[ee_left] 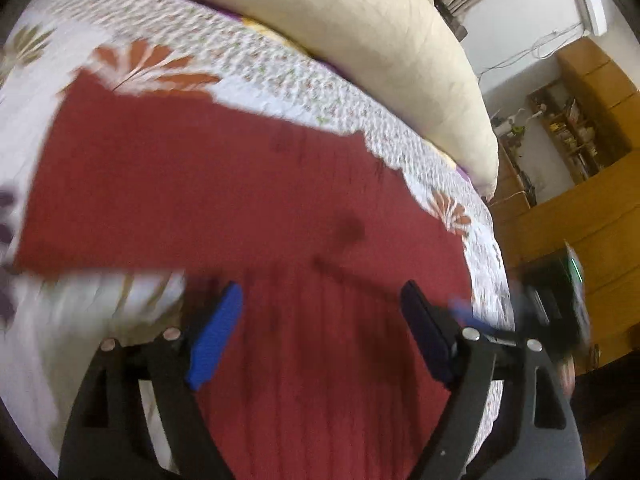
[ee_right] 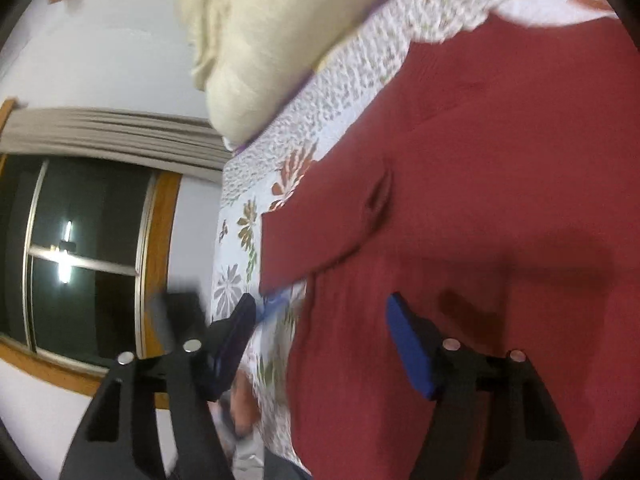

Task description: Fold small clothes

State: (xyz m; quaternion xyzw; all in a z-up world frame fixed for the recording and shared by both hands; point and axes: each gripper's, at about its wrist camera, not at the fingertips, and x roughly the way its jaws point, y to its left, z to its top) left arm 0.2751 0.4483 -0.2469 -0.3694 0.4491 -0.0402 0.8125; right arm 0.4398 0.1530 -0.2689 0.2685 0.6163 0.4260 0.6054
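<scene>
Dark red knit garment [ee_left: 224, 184] lying spread on the floral quilted bedspread [ee_left: 280, 76].

The left gripper [ee_left: 320, 332] is hovering over the garment's lower part, jaws spread wide and holding nothing; the right gripper [ee_right: 320, 340] is hanging over its sleeve-side edge, jaws likewise spread and empty, beside a cream pillow [ee_right: 272, 40].

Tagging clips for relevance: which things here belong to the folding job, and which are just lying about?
Part of the job:
- red garment, spread on the bedspread
- left tongs, open
- right tongs, open

Just lying about:
- cream pillow
- wooden shelves
- window
</scene>
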